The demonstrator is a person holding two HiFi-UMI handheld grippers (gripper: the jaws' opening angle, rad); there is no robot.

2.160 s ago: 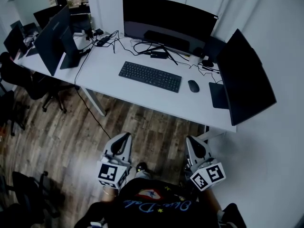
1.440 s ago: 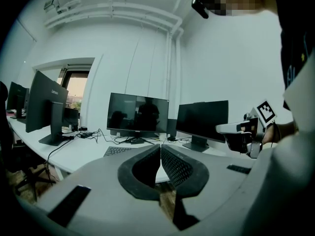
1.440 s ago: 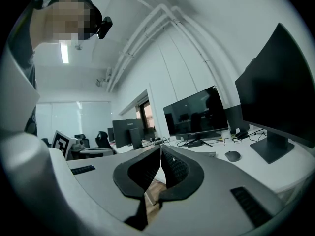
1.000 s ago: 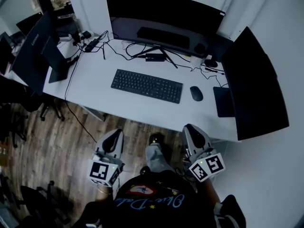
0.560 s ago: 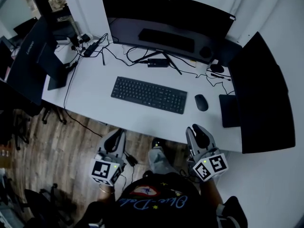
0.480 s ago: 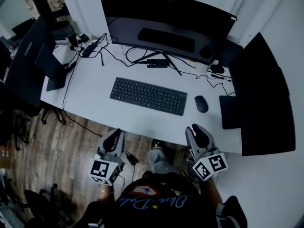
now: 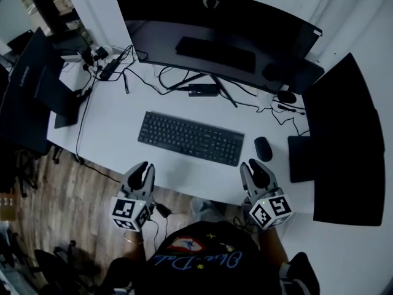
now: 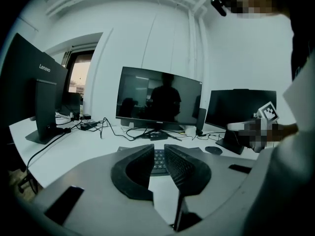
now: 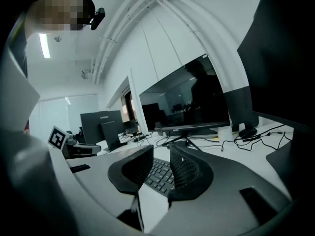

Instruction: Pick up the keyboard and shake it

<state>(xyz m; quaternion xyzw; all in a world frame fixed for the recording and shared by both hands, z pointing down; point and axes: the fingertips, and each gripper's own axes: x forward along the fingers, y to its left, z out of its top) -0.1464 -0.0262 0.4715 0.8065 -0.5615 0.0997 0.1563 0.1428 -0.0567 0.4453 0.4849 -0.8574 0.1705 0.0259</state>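
You've closed in on the tabletop (image 7: 116,128). Your left gripper (image 7: 142,171) and right gripper (image 7: 254,168) have just been opening, fingers slightly apart and empty, short of the untouched keyboard (image 7: 190,137).

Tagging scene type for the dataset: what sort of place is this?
Most likely an office workstation. A white desk carries a wide curved monitor, a keyboard and a mouse. A second monitor stands at the right, and the floor beside the desk is wood-look.
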